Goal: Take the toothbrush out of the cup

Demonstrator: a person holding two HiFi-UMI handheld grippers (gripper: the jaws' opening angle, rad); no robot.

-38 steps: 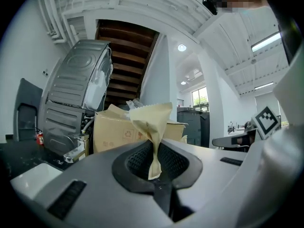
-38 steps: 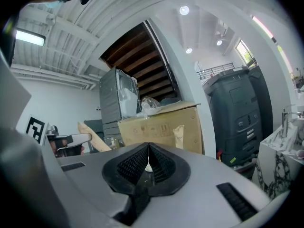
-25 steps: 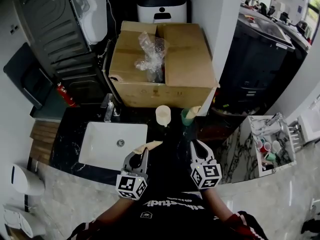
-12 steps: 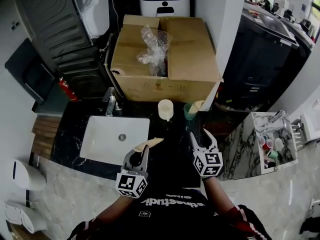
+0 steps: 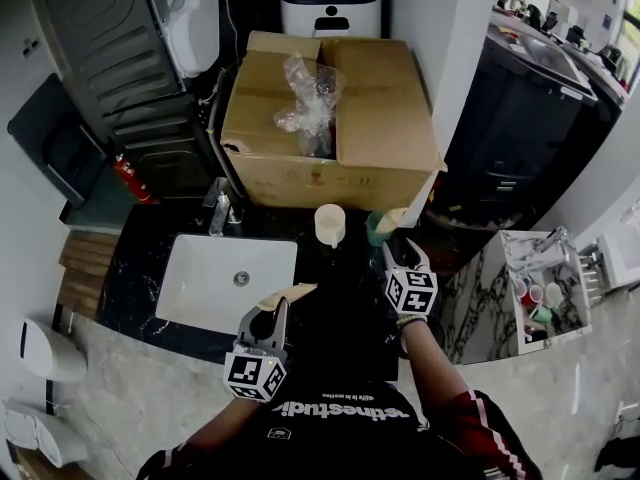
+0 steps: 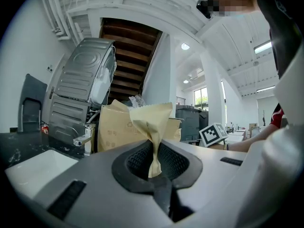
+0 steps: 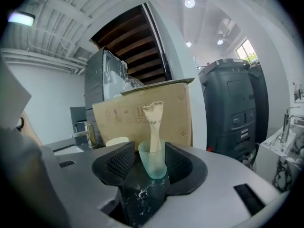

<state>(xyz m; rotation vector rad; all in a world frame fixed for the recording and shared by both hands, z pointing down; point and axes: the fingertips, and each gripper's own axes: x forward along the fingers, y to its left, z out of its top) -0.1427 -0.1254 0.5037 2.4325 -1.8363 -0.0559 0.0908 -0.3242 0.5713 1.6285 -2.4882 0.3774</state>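
A green translucent cup (image 7: 154,163) stands on the black counter with a paper-wrapped toothbrush (image 7: 153,122) upright in it. My right gripper (image 7: 151,159) is open; its jaws have just been opening and now flank the cup without pressing on it. In the head view the right gripper (image 5: 404,255) sits just in front of the green cup (image 5: 376,229). My left gripper (image 5: 270,311) hovers near the sink's front right corner, shut on a tan paper wrapper (image 6: 153,125) that sticks up from the left gripper (image 6: 155,152).
A cream cup (image 5: 329,224) stands left of the green one. A white sink (image 5: 205,288) with a faucet (image 5: 218,209) lies to the left. A large cardboard box (image 5: 375,133) rises right behind the cups. The counter's edge (image 5: 440,298) drops off at the right.
My right gripper has moved forward and down to the green cup, and its jaws have gone from shut to open. The left gripper with the wrapper has stayed put.
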